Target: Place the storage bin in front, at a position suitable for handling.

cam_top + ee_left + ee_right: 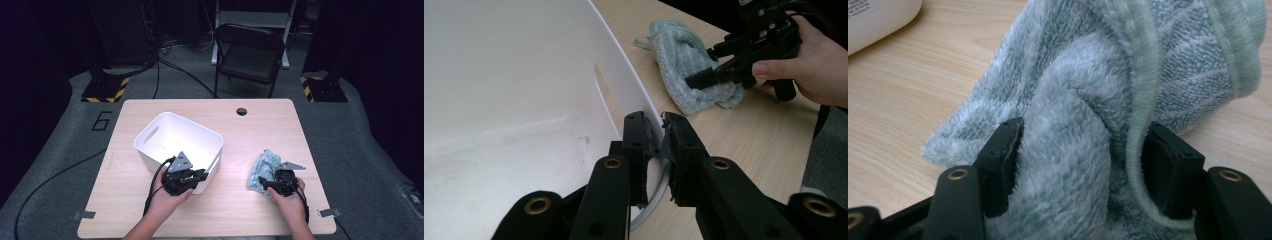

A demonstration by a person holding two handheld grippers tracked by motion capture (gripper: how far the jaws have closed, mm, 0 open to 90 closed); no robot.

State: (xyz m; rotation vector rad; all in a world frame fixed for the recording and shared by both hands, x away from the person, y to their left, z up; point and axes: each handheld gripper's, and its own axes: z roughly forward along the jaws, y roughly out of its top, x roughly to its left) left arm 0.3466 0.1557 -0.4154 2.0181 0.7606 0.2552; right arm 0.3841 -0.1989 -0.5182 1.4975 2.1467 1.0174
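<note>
My left gripper [656, 127] is clamped narrow on the near right rim of the white bin [170, 135], one jaw inside the wall and one outside. The bin sits left of centre on the counter [260, 125], its handle slots on the far left and near right walls. My right gripper [1083, 145] has its jaws set fairly wide around a fold of the pale green towel [1128, 60]; the pile fills the gap and both pads touch it, so I read it as a hold on the towel. In the high view the towel [263, 165] lies crumpled on the right half of the counter, well apart from the bin, with bare wood between them. There is free counter far of the towel and to its right before the edge; the near edge runs just behind my hands.
</note>
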